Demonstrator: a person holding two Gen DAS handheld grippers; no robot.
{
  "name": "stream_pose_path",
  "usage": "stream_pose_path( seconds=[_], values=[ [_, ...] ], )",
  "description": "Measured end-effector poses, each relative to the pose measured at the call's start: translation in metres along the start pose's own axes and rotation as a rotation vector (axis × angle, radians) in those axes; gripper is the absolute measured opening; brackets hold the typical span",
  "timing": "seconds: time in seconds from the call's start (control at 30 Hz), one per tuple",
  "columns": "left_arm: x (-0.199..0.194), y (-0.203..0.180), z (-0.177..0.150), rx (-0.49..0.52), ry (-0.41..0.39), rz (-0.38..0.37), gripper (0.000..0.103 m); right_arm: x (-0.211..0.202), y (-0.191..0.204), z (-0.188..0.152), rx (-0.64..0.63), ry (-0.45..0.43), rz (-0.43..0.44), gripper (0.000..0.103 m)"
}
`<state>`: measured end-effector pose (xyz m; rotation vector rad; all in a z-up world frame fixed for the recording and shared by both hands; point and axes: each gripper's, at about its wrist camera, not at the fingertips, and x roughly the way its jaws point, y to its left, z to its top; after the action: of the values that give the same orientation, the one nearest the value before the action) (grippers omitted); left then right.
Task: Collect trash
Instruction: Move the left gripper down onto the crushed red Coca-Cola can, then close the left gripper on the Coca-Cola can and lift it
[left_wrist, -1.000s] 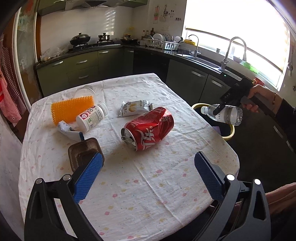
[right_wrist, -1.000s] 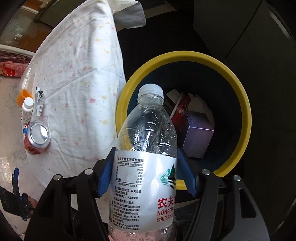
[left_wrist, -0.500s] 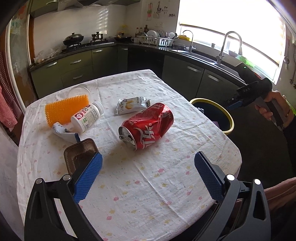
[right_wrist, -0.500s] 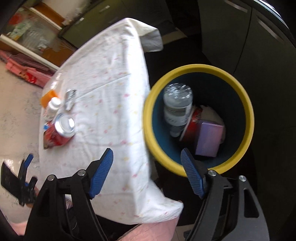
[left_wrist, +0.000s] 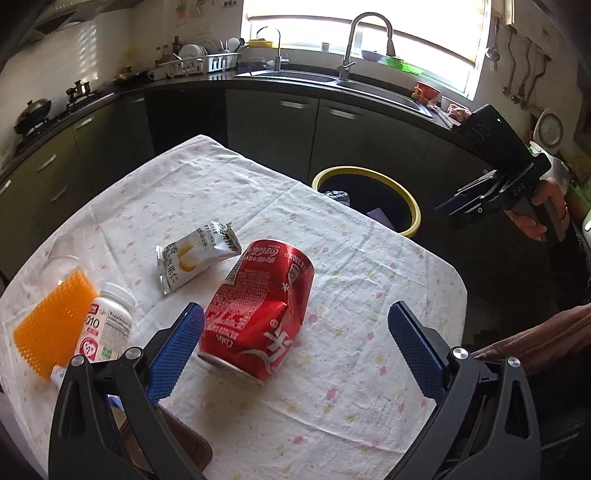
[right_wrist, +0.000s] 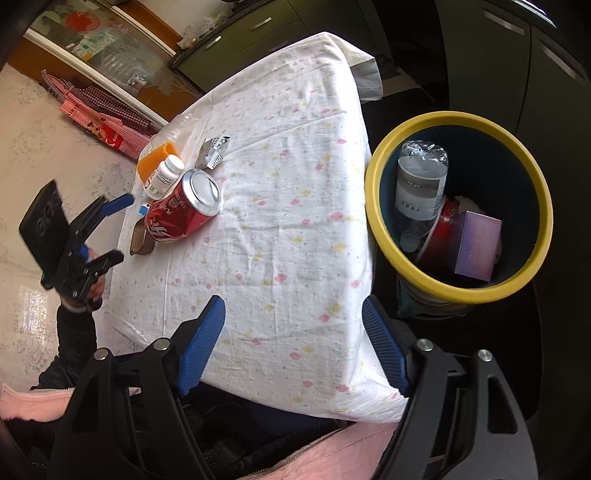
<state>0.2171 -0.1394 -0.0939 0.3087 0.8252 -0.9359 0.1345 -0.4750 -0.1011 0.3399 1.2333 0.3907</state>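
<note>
One dented red can (left_wrist: 258, 310), one snack wrapper (left_wrist: 195, 260), one white pill bottle (left_wrist: 107, 326) and one orange scrubber (left_wrist: 53, 325) on the tabletop (left_wrist: 332, 387); one yellow-rimmed bin (right_wrist: 458, 206) beside its edge.

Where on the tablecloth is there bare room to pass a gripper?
Bare: the wide cloth between the red can and the yellow-rimmed bin. Crowded: the opposite edge, where can, white bottle, orange pad and wrapper cluster.
</note>
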Motion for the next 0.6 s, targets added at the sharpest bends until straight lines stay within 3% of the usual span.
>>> stream_pose_path(
  seconds=[0.1, 0.3, 0.6],
  values=[
    [0.016, 0.012, 0.008, -0.003, 0.047, -0.048, 0.098, 0.003, -0.001, -0.002, 0.006, 0.004, 0.009, 0.072],
    [0.046, 0.017, 0.010, 0.054, 0.152, 0.000, 0.098, 0.009, -0.005, -0.003, 0.014, 0.018, 0.022, 0.073],
    [0.075, 0.022, 0.012, 0.078, 0.224, -0.002, 0.098, 0.019, -0.007, -0.001, 0.018, 0.038, 0.037, 0.073]
  ],
)
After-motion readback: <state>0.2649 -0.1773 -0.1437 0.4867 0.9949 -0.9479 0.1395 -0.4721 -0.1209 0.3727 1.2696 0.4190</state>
